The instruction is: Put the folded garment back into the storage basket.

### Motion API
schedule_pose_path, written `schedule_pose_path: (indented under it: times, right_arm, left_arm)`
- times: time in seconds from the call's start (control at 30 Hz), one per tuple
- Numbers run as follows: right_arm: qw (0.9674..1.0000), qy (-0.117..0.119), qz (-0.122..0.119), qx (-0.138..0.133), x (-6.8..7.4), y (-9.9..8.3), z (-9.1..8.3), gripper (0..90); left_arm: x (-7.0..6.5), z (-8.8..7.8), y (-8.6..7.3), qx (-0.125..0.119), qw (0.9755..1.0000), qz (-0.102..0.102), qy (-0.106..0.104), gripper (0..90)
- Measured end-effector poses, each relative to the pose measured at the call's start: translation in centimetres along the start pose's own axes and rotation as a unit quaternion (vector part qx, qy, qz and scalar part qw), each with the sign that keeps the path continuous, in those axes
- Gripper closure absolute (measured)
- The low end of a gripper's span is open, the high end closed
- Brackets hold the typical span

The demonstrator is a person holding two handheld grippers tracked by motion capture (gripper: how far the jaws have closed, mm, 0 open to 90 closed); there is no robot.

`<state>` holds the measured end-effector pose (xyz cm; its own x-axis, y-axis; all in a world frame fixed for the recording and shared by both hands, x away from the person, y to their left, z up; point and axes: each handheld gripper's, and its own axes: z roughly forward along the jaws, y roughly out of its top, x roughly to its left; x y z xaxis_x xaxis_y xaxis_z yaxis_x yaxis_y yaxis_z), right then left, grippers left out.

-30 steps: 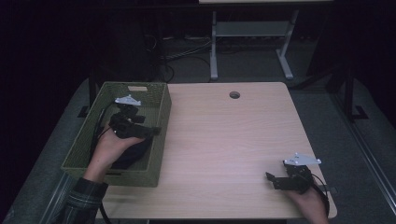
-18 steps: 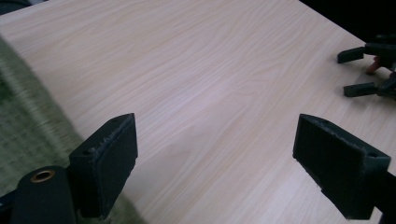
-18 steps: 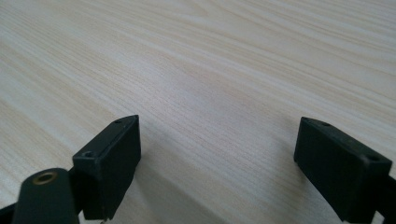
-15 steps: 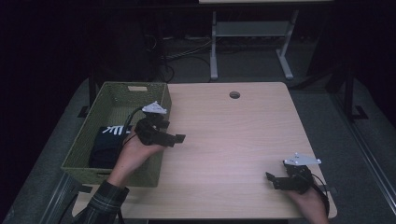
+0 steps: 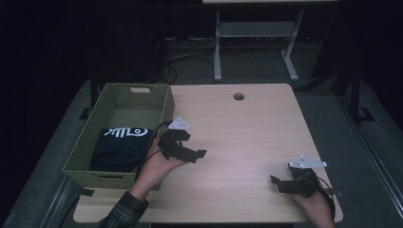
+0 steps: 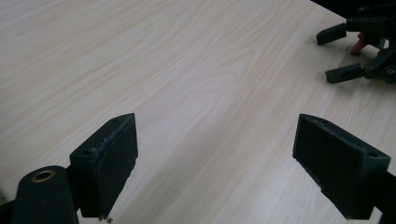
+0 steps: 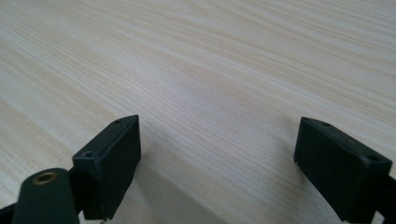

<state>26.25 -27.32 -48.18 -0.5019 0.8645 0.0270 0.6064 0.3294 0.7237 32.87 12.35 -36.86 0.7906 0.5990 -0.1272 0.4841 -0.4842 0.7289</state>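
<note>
1. Pale wooden table (image 5: 247, 137): fills the frame's centre.
2. Green woven basket (image 5: 164, 111), left of centre, long axis towards the frame's top.
3. Folded black cloth with white print (image 5: 119, 147) lies inside, partly hidden by the basket's near wall.
4. Left gripper (image 5: 198, 155), just right of the basket: jaws wide apart, empty, pointing right.
5. Right gripper (image 5: 277, 184), lower right: likewise spread and empty, pointing left.

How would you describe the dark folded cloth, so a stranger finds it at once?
Look at the wooden table, then the green woven basket on its left edge. The dark folded cloth lies inside, at the near end. White lettering on top marks it out.
</note>
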Motion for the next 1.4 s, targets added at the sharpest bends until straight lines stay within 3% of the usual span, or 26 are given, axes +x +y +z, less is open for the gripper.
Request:
schedule_pose_path:
  times: [0.43, 0.67, 0.77, 0.97, 1.17, 1.4]
  right_arm:
    - [1.0, 0.001, 0.0, 0.0, 0.0, 0.0, 0.0, 14.4]
    - [1.0, 0.0, 0.0, 0.001, 0.0, 0.0, 0.0, 14.4]
    - [1.0, 0.0, 0.0, 0.0, 0.0, 0.0, 0.0, 14.4]
    - [1.0, 0.0, 0.0, 0.001, 0.0, 0.0, 0.0, 14.4]
    - [1.0, 0.001, 0.0, 0.0, 0.0, 0.0, 0.0, 14.4]
    - [1.0, 0.001, -0.001, 0.0, 0.0, 0.0, 0.1, 14.4]
  left_arm:
    - [-1.5, 3.4, -2.2, 0.017, 0.9993, 0.034, 0.007, 13.6]
    - [-2.0, 5.7, -4.0, 0.042, 0.9978, 0.051, 0.005, 13.2]
    - [-2.2, 6.3, -4.4, 0.045, 0.9977, 0.051, 0.001, 13.1]
    - [-2.5, 7.4, -5.4, 0.049, 0.9968, 0.062, 0.016, 12.9]
    - [-2.4, 8.5, -6.3, 0.072, 0.995, 0.066, 0.02, 13.0]
    - [-2.3, 8.6, -7.3, 0.021, 0.997, 0.073, 0.016, 12.7]
